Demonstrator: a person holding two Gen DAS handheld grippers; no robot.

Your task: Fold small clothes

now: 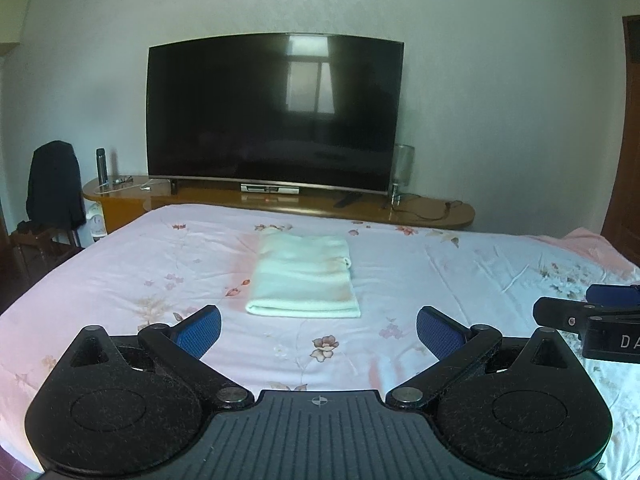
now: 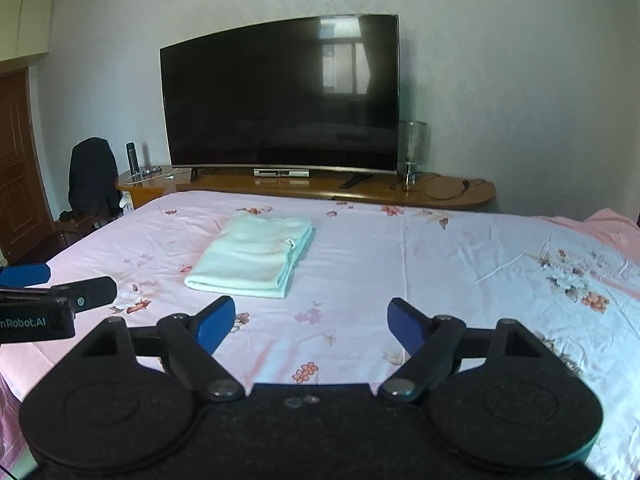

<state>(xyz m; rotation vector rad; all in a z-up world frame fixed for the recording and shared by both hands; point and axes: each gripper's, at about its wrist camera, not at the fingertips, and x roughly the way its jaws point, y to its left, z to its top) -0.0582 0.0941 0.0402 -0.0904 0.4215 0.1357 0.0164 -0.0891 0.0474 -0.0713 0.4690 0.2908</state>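
Left wrist view: one pale mint folded terry cloth (image 1: 304,276) is lying flat on the pink floral bedsheet (image 1: 460,276), just ahead of the left gripper (image 1: 318,330), whose blue-padded fingers are standing wide apart, holding nothing; one black curved television (image 1: 274,110) is standing beyond.

Right wrist view: the same single cloth (image 2: 252,258) is lying ahead and left of the right gripper (image 2: 311,322), fingers spread apart and empty; the left gripper (image 2: 60,292) is showing at the left edge.

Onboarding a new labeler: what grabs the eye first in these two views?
The big dark TV on the wooden stand against the far wall dominates both views. Next, the pale folded cloth lying flat mid-bed on the pink floral sheet. Both grippers, left and right, hang open and empty short of the cloth.
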